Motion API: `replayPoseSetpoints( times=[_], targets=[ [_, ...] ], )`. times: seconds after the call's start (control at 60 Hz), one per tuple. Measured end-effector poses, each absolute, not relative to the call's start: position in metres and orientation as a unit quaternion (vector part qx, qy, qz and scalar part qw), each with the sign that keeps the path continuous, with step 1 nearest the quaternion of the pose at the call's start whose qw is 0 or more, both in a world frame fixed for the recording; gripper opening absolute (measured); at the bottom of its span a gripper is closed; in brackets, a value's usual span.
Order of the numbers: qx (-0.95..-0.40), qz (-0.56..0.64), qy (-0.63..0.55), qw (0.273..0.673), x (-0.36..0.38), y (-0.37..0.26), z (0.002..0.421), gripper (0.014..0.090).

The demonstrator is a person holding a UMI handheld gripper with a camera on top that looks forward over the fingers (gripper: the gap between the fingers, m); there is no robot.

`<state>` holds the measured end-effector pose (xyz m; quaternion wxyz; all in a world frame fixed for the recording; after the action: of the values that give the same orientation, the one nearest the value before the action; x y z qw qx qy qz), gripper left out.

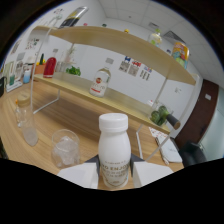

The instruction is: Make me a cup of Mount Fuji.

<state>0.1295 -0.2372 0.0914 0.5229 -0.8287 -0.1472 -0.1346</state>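
Squarely between the gripper [114, 172] fingers stands a white bottle [113, 148], clamped.

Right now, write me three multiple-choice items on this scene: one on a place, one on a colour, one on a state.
1. Where is the white bottle?
A. Between the gripper fingers
B. On the upper shelf
C. Inside the clear cup

2. What colour is the white bottle's cap?
A. Red
B. White
C. Green

3. How does the clear cup stand?
A. Upside down
B. On its side
C. Upright on the wooden counter

Answers:
1 A: the two fingers flank its lower body.
2 B: the cap matches the white body.
3 C: its open mouth faces up, beside the bottle.
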Motion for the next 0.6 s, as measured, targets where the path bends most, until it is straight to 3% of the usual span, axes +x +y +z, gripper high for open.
replayPoseSetpoints(
  times=[0.233, 0.6],
  targets=[
    [-0.747, -0.311, -0.336, 0.483, 0.13, -0.22, 0.11, 0.0475],
    [-0.56, -0.479, -0.546, 0.398, 0.116, -0.198, 0.136, 0.0475]
  ],
)
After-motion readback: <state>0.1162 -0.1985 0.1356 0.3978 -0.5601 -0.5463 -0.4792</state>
